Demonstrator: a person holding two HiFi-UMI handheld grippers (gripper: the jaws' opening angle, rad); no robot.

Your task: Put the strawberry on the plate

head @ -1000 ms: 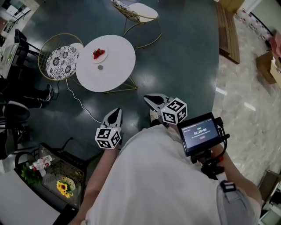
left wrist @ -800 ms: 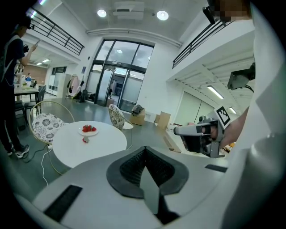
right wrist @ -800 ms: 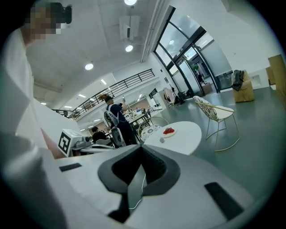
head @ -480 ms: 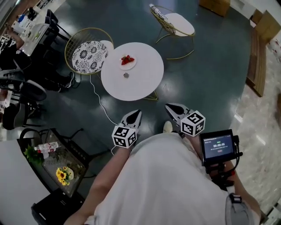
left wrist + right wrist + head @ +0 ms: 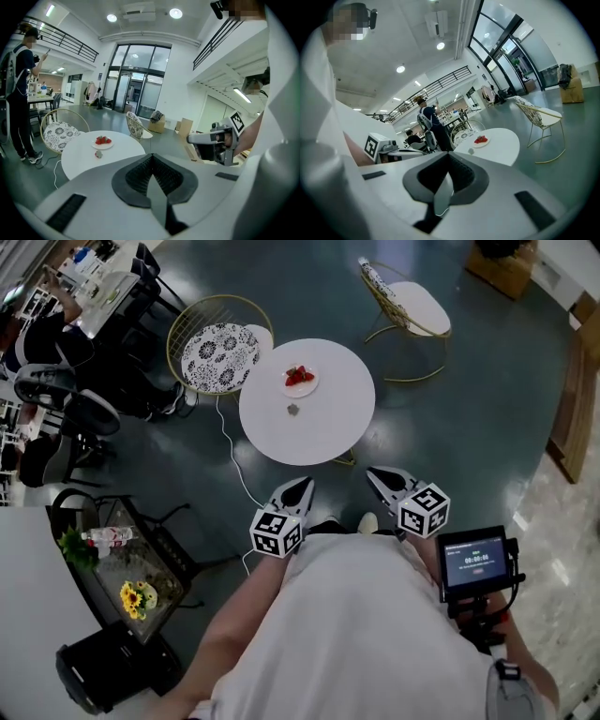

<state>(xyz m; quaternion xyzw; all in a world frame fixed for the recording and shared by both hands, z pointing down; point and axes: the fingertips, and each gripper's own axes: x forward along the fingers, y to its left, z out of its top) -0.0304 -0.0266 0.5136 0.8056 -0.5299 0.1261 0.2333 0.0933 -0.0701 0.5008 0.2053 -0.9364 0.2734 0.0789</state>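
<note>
A round white table (image 5: 328, 432) stands ahead of me. On its far side a small white plate (image 5: 301, 383) carries red strawberries, and one loose strawberry (image 5: 293, 410) lies on the tabletop just in front of the plate. My left gripper (image 5: 302, 486) and right gripper (image 5: 375, 474) hang side by side short of the table's near edge, both shut and empty. In the left gripper view the plate (image 5: 103, 145) and loose strawberry (image 5: 98, 154) lie ahead to the left. The right gripper view has the plate (image 5: 480, 142) and the loose strawberry (image 5: 471, 150) ahead.
A wire chair with a patterned cushion (image 5: 220, 354) stands left of the table, a white-seated chair (image 5: 417, 301) behind it to the right. A cable (image 5: 230, 451) runs across the floor. A person (image 5: 18, 93) stands at far left. A glass-topped stand with sunflowers (image 5: 136, 601) is at lower left.
The table has shifted right and down in the head view and looks nearer. Both grippers have moved forward toward it and stay shut.
</note>
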